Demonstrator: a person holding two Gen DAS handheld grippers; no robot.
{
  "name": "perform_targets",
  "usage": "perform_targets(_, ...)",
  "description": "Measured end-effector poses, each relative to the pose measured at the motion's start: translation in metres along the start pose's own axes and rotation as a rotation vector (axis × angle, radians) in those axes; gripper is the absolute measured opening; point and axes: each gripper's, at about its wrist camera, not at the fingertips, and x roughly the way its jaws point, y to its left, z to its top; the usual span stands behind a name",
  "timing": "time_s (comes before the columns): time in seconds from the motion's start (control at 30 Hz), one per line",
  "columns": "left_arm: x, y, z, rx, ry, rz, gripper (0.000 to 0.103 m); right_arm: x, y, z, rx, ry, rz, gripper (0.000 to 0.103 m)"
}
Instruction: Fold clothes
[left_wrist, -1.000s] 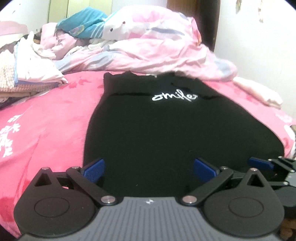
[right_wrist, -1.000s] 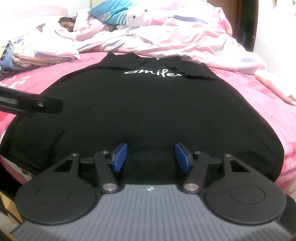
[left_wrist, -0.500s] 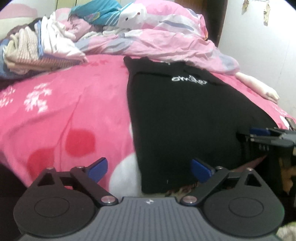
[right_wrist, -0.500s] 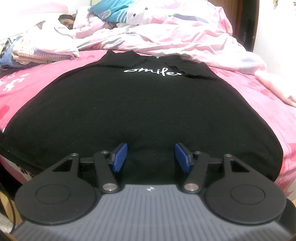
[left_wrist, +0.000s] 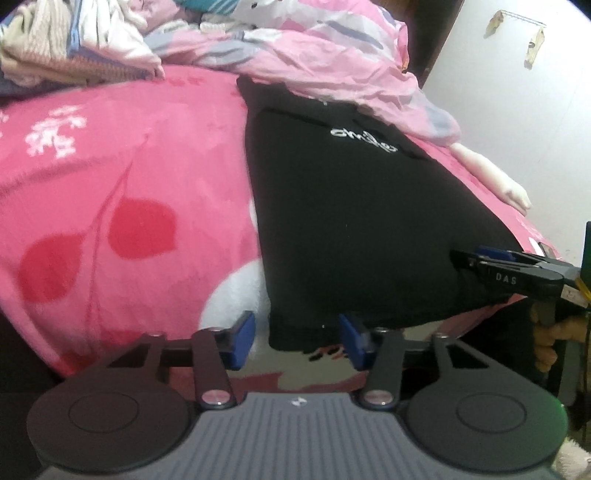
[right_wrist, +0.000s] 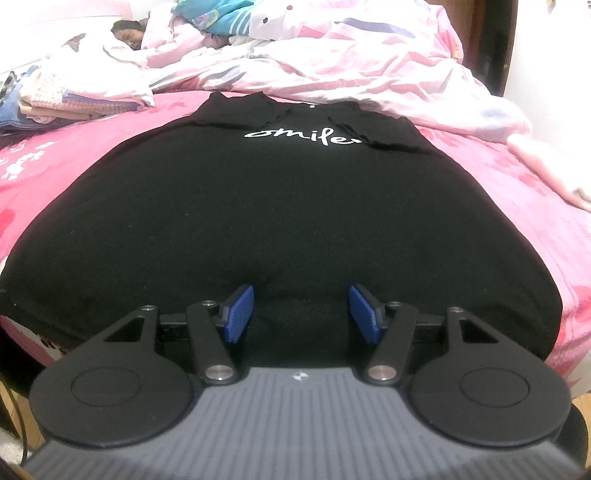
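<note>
Shirt: the black T-shirt (left_wrist: 354, 221) is lying flat on the pink blanket (left_wrist: 122, 177), collar at the far end, hem hanging just over the near bed edge; its long axis is running straight away from both grippers.
Left gripper: the left gripper (left_wrist: 297, 341) is sitting at the shirt's near left hem corner, jaws closing, the corner between the blue pads but not yet pinched.
Right gripper: the right gripper (right_wrist: 301, 314) is hovering over the hem further right, jaws standing half-wide around a bulge of black cloth, pads apparently not pressing.
Nearer hand: both are at the hem; the left looks first to grip.
Surroundings: rumpled pink duvet (right_wrist: 351, 59) is touching the collar, a stack of folded clothes (left_wrist: 74, 48) sitting well off left.
Obstruction: only the duvet is crowding the far end.
</note>
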Motion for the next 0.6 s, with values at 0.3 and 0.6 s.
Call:
perform_targets(0.3, -0.012, 0.021, -0.003, -0.121, -0.002, -0.110, 0.010, -0.028, -0.007, 0.009, 0.129, -0.038, 0.190, 0.058)
perform_targets(0.6, -0.022, 0.037, 0.002, -0.253, 0.000, -0.230, 0.008, 0.030, 0.009, -0.073, 0.986, 0.322, 0.944, 0.056)
